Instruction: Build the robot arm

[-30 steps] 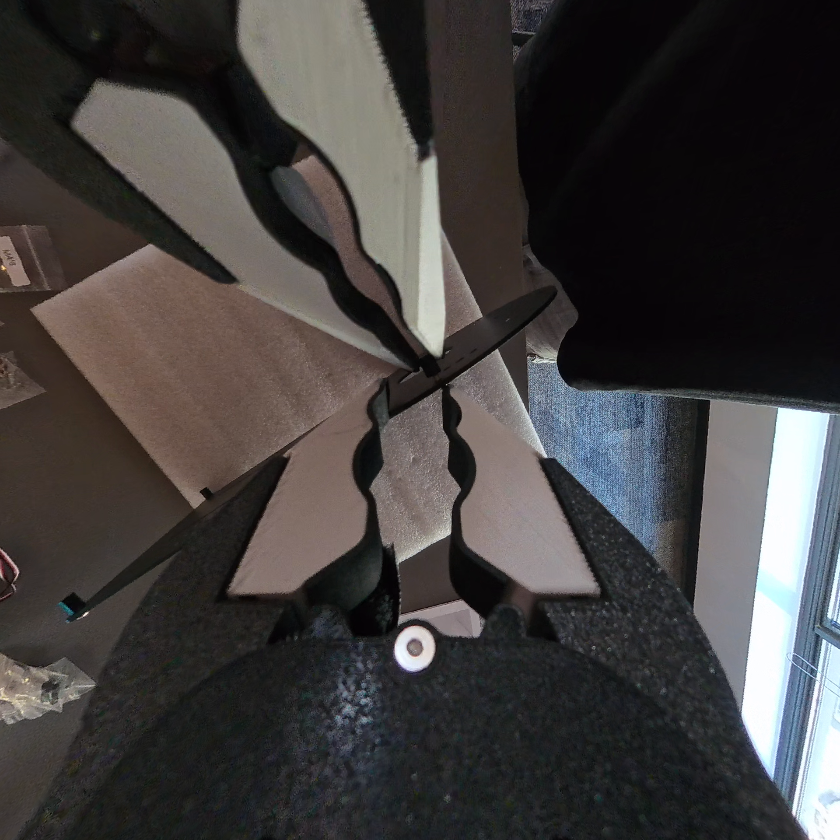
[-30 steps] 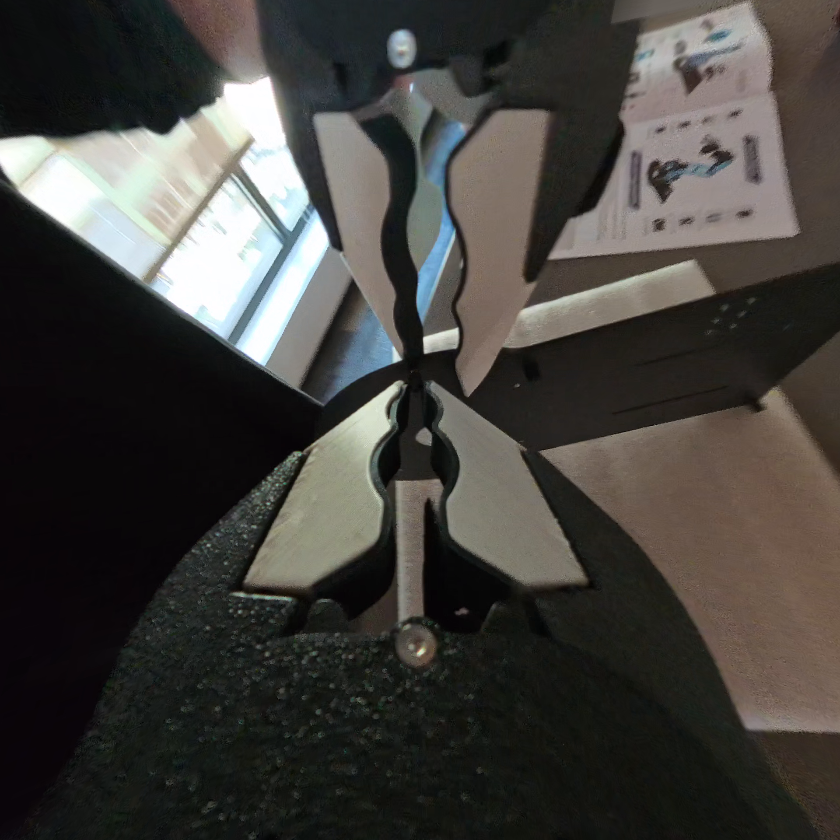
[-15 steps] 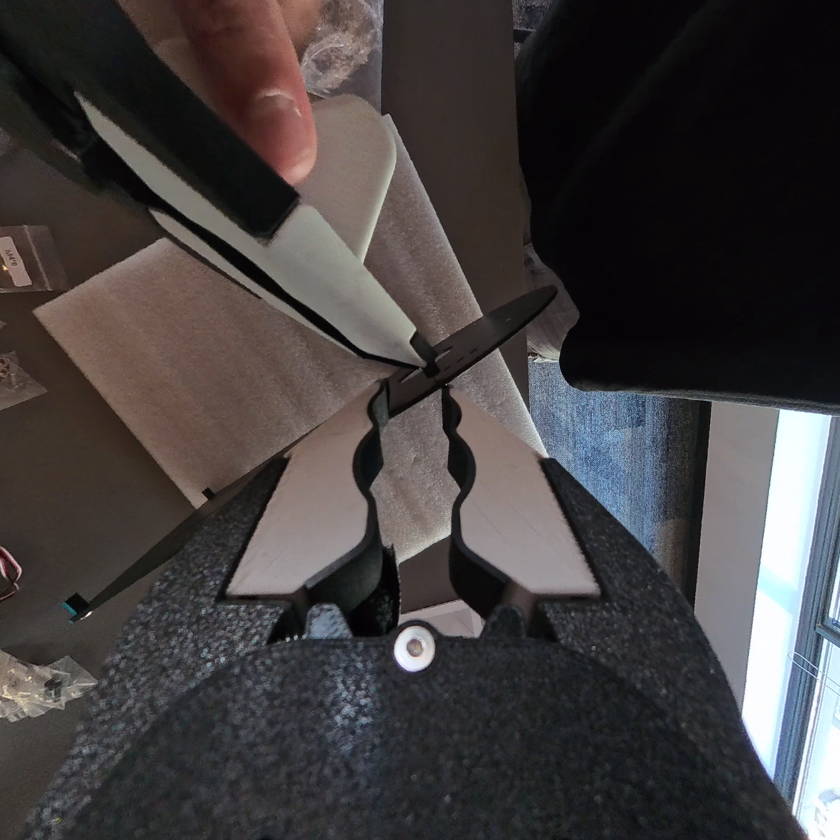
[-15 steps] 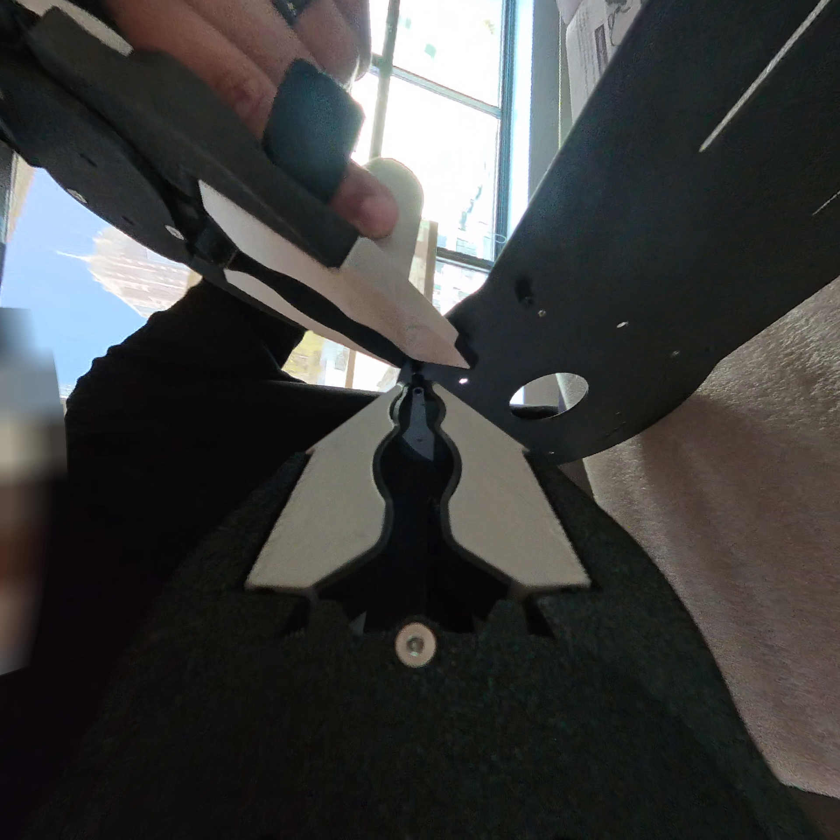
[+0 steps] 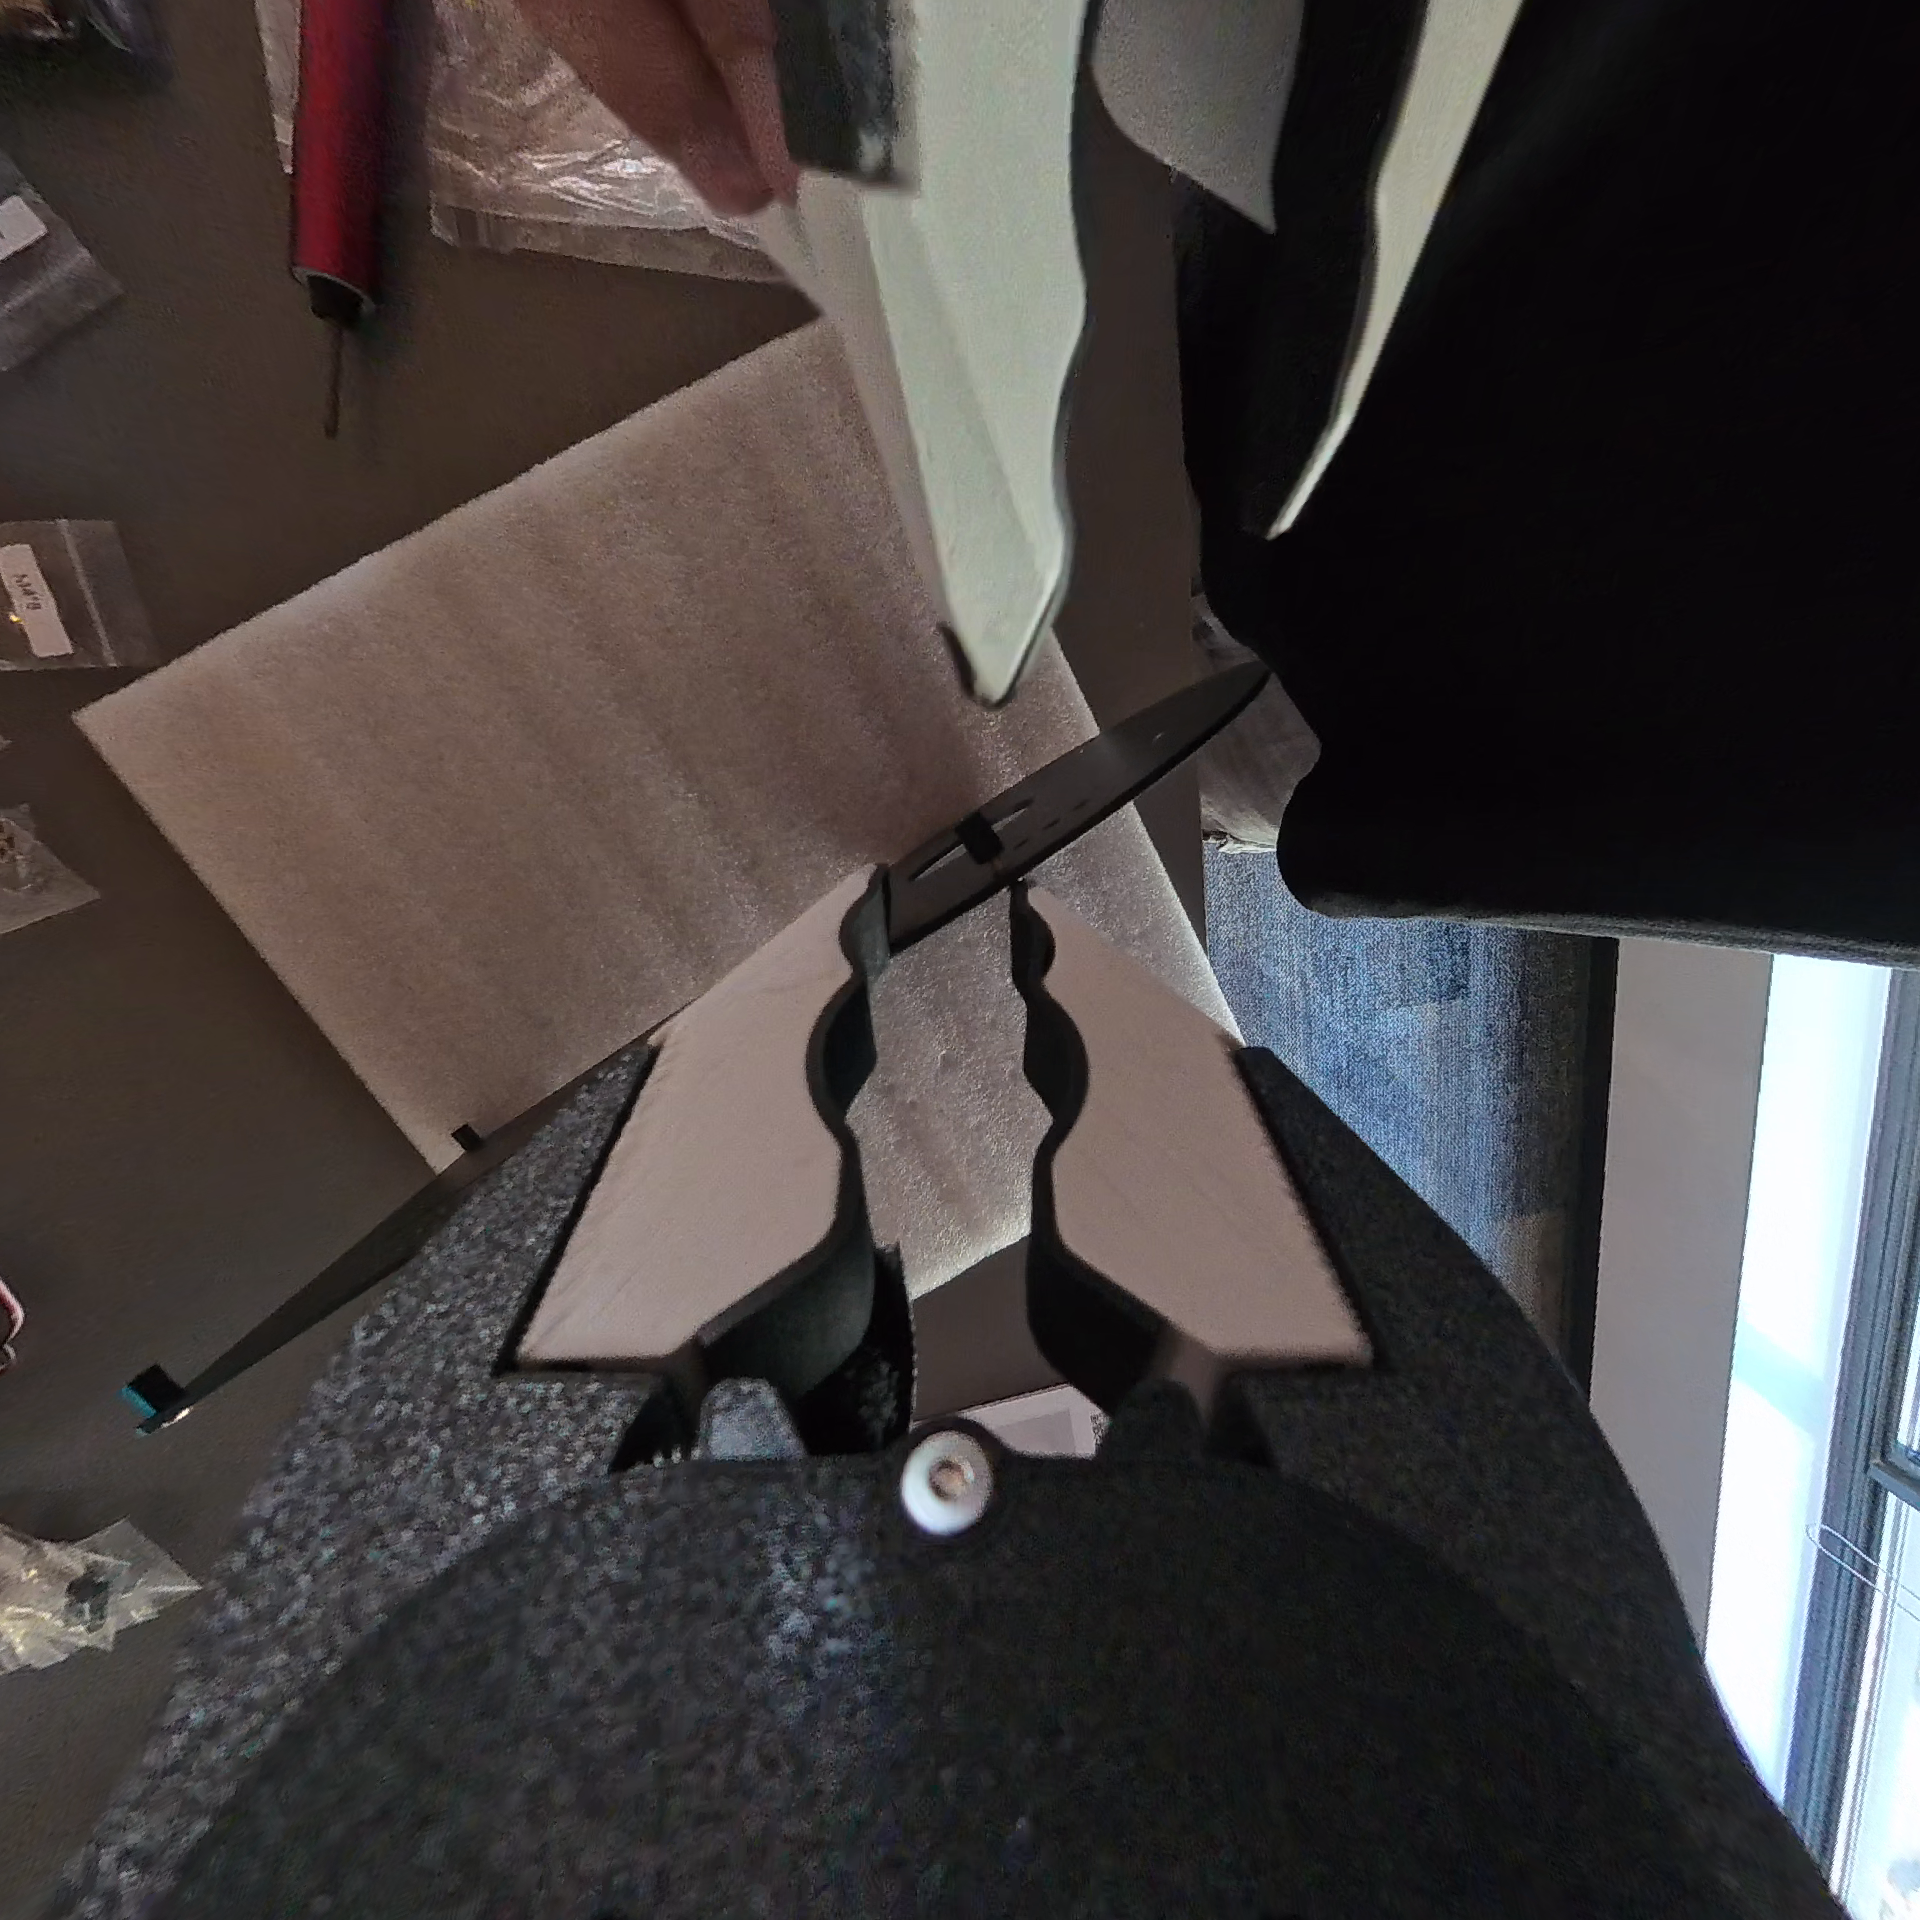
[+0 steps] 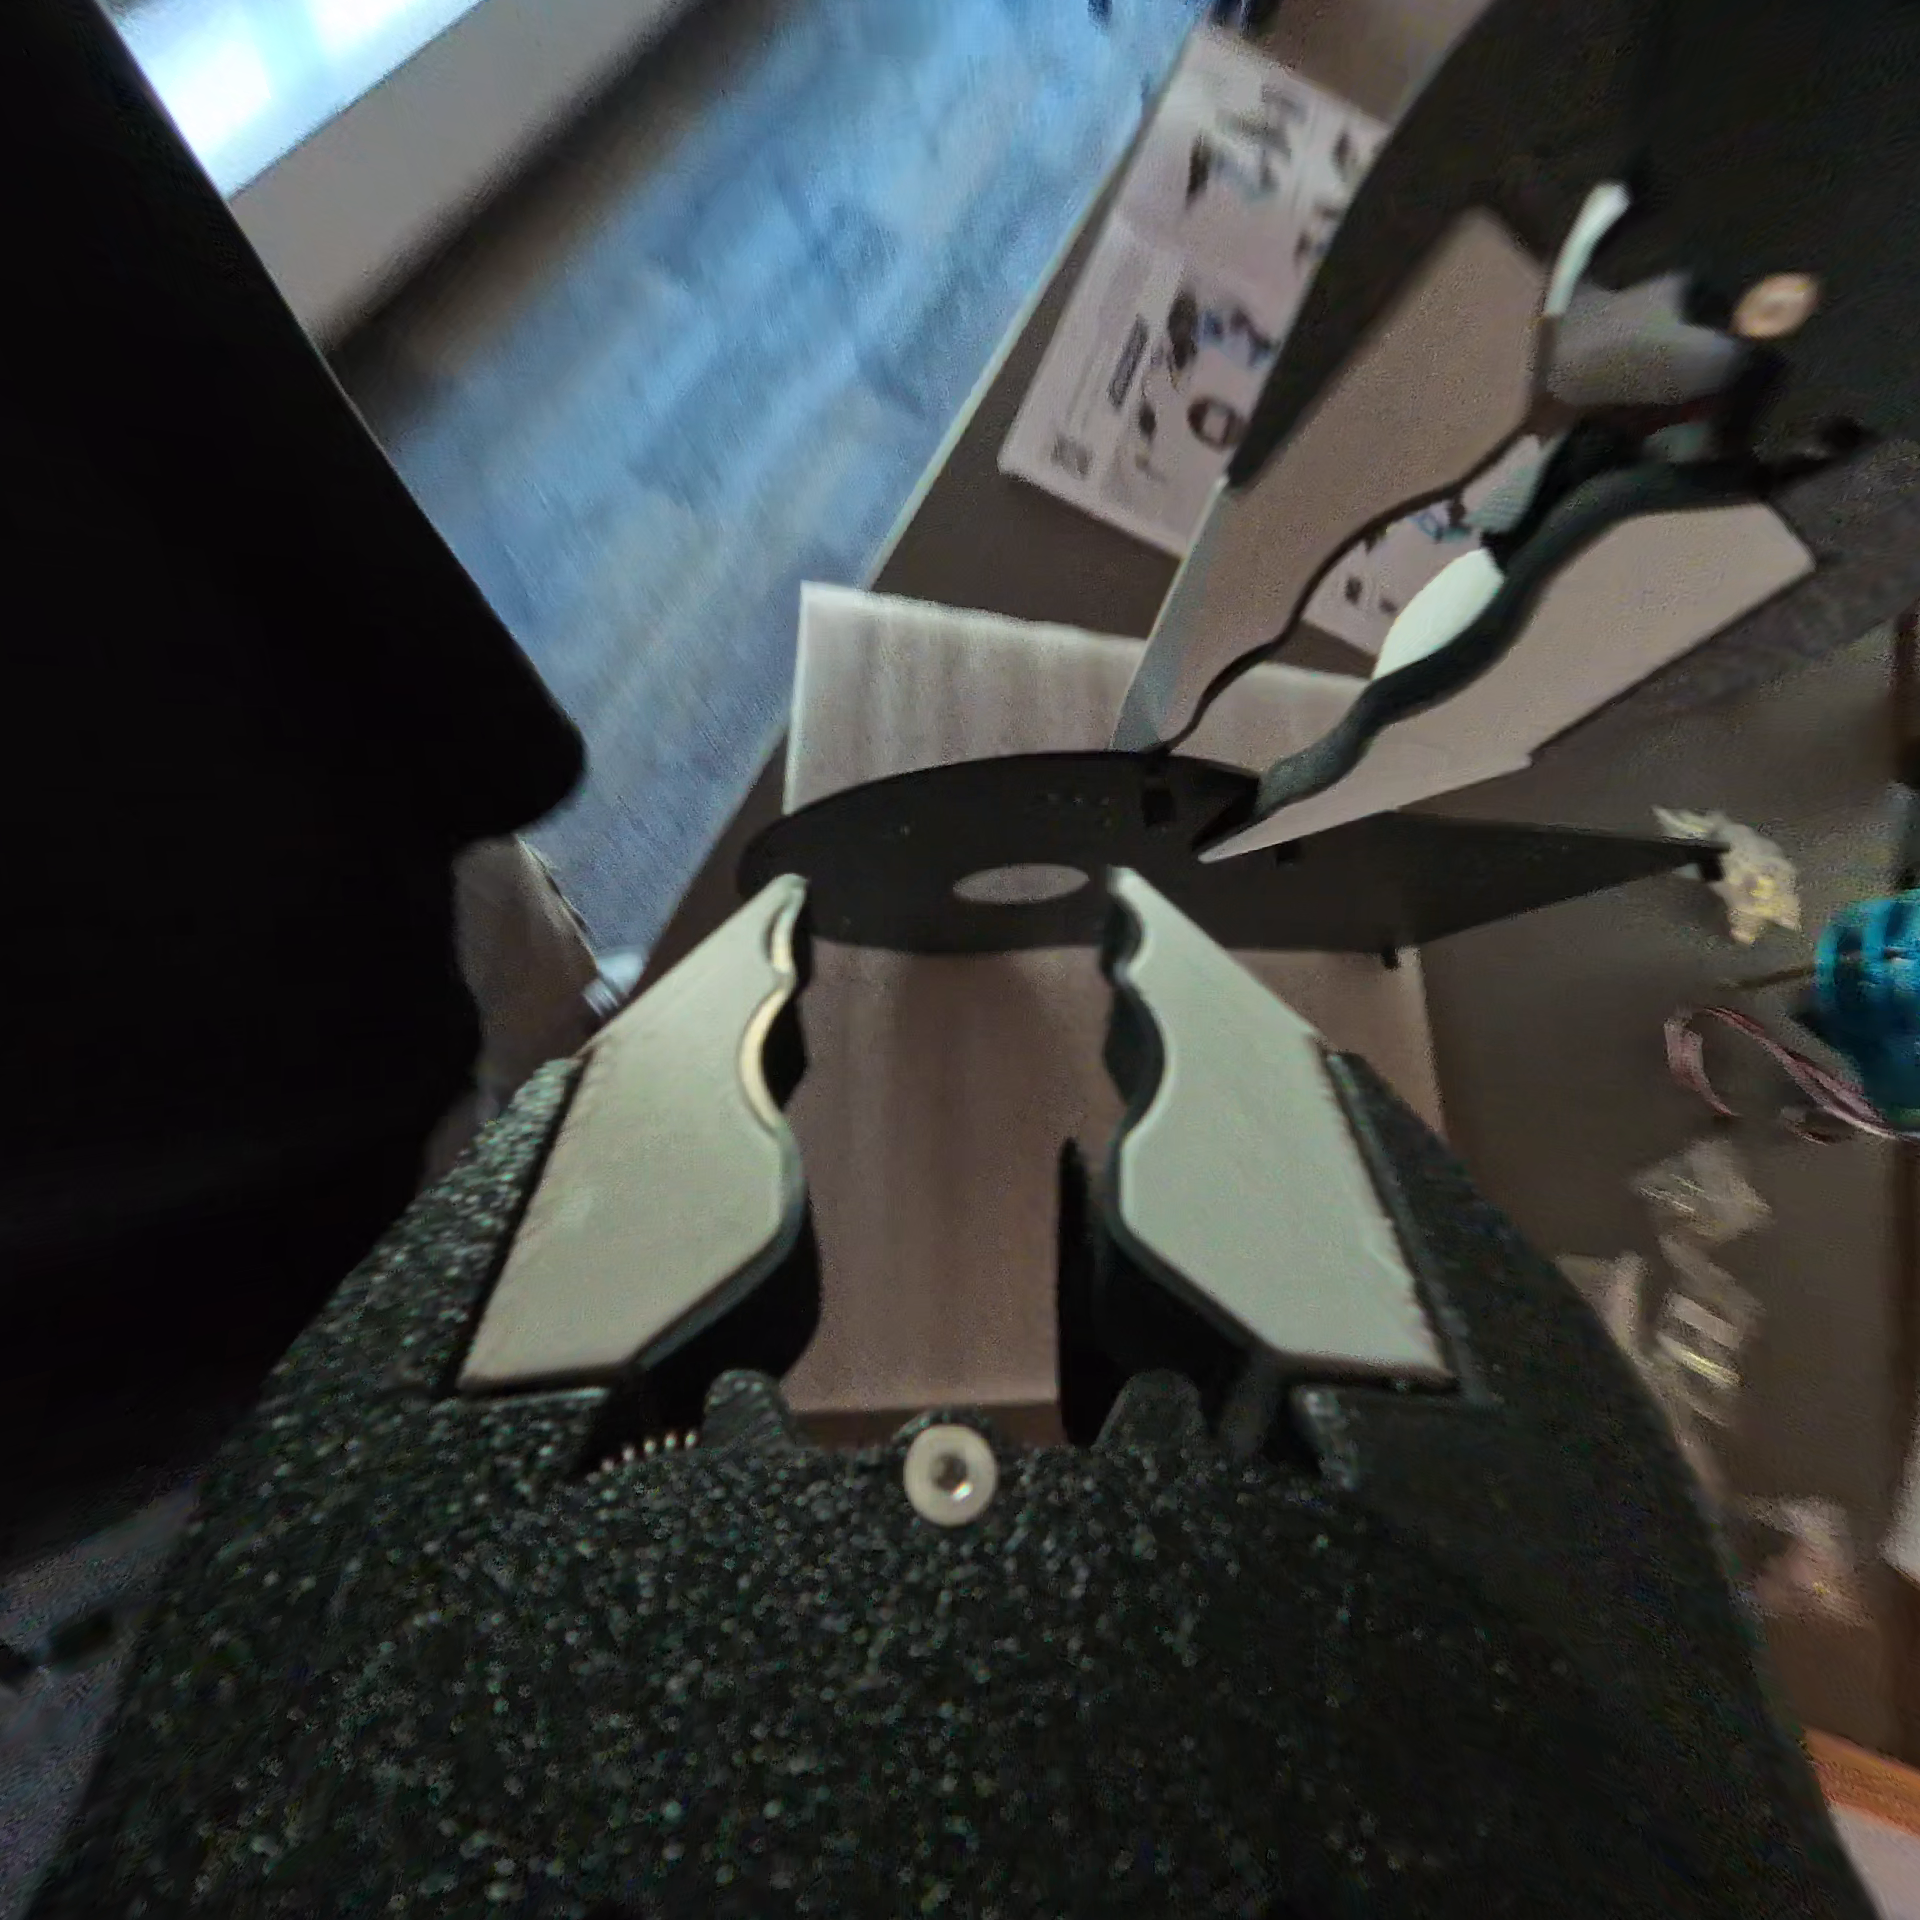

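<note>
One thin matte-black plate (image 5: 1081,790), left tool (image 5: 951,894).

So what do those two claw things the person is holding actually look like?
Both look alike: the left gripper and right gripper each have a speckled, grainy black plastic body with a small silver screw in the middle. Two flat pale grey fingers taper forward, edged in black with wavy inner rims. No cables show. The person wears a dark sleeve.

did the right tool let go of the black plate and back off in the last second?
Yes. In the left wrist view the right tool now sits open, above the black plate, tips apart from it over the white foam sheet; earlier they pinched the plate.
</note>
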Action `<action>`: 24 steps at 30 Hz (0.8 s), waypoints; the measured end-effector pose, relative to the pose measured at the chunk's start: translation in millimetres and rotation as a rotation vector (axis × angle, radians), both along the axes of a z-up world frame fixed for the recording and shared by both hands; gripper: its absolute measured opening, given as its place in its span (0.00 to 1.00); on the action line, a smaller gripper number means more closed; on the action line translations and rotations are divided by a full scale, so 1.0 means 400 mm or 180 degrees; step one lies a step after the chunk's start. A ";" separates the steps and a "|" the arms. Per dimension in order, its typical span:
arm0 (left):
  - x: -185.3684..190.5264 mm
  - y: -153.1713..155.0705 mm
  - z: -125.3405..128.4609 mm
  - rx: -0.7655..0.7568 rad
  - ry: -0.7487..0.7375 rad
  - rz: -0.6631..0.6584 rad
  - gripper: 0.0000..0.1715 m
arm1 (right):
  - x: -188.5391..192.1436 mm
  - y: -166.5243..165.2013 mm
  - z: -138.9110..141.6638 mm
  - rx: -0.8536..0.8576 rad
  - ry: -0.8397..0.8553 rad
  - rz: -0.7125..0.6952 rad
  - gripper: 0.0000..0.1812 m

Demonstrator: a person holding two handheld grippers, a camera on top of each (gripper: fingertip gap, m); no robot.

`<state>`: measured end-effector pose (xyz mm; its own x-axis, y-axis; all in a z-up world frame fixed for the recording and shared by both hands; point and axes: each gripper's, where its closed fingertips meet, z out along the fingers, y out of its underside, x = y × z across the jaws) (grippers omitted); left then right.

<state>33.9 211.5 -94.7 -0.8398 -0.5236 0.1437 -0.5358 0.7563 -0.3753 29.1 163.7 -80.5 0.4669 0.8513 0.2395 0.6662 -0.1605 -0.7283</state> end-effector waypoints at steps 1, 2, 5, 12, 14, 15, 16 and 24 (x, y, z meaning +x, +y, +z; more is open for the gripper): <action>0.000 0.000 0.000 0.0003 0.0002 -0.0003 0.13 | 0.000 0.004 -0.014 0.0035 -0.0246 -0.0017 0.36; 0.000 0.000 0.000 0.0008 0.0004 -0.0006 0.13 | 0.003 0.010 -0.024 0.0082 -0.0437 -0.0023 0.38; 0.000 0.001 0.000 0.0027 0.0006 -0.0013 0.13 | -0.001 0.021 -0.036 0.0177 -0.0717 0.0047 0.42; -0.005 0.003 0.000 0.0017 -0.0012 -0.0002 0.13 | -0.031 0.035 -0.025 0.0369 -0.0933 0.0154 0.42; -0.004 0.002 0.000 0.0010 -0.0017 0.0001 0.13 | -0.026 0.044 -0.046 0.0316 -0.1035 0.0136 0.45; -0.004 0.002 0.000 0.0010 -0.0020 -0.0001 0.13 | -0.022 0.048 -0.055 0.0291 -0.1080 0.0122 0.45; -0.003 0.001 0.000 0.0014 -0.0022 -0.0004 0.13 | -0.019 0.050 -0.062 0.0254 -0.1102 0.0117 0.46; -0.004 0.002 0.000 0.0010 0.0003 -0.0018 0.13 | -0.024 0.045 -0.048 0.0259 -0.1097 0.0149 0.45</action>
<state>32.4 212.1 -94.6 -0.8426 -0.5193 0.1427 -0.5319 0.7606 -0.3724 19.5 181.9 -99.9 0.3078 0.8416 0.4439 0.8802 -0.0747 -0.4687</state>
